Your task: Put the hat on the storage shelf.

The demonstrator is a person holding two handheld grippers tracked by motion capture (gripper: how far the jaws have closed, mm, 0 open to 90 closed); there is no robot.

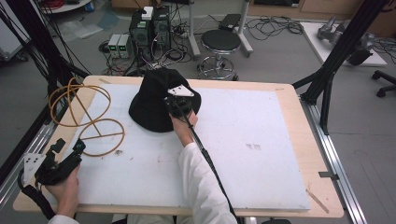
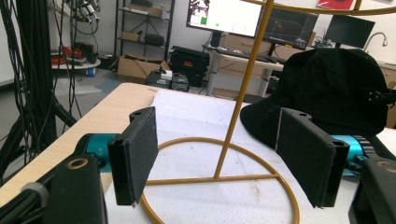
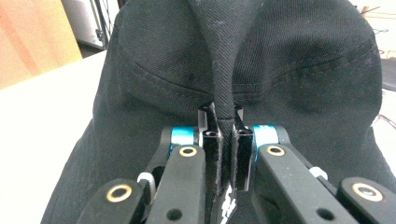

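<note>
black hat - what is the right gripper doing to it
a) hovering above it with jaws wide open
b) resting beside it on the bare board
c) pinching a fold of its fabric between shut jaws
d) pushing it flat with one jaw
c: in the right gripper view the right gripper has its jaws closed together on a raised ridge of the black hat, with cloth pulled up between them.

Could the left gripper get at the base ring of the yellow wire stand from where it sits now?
Probably yes. The left gripper is open, its fingers standing either side of the yellow wire stand, whose base ring lies right ahead on the white mat. Nothing lies between; the black hat sits farther back.
</note>
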